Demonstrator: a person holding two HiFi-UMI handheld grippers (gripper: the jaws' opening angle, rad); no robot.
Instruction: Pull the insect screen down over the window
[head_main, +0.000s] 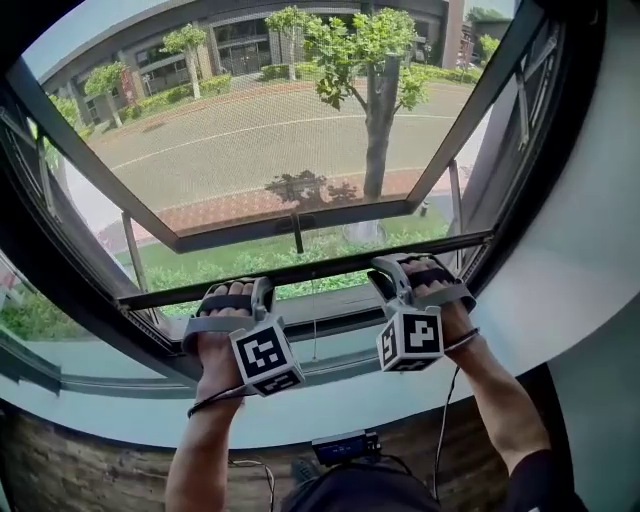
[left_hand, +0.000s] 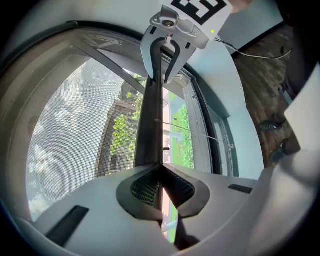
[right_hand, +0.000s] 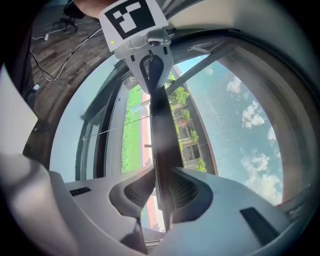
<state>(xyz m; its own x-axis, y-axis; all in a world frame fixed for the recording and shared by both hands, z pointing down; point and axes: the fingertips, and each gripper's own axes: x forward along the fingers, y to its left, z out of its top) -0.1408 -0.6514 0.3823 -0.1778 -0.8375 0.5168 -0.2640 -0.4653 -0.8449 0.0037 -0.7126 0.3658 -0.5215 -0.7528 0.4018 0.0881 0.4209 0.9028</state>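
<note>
My left tongs (head_main: 238, 288) are closed on the dark flat bar (head_main: 320, 264) that forms the lower edge of the grey fine-mesh insect screen (head_main: 250, 140). The bar sits tight between both pads. My right tongs (head_main: 408, 268) grip the same bar further to the right, and they are also closed on it. Above the bar, the mesh covers most of the window. Just below the bar a narrow strip is not covered, and green grass (head_main: 330, 285) shows there. Below that strip lies the dark lower window frame (head_main: 345, 322). Far above the bar, behind the mesh, a tree with a brown trunk (head_main: 377, 130) stands beside a grey paved road (head_main: 220, 150).
</note>
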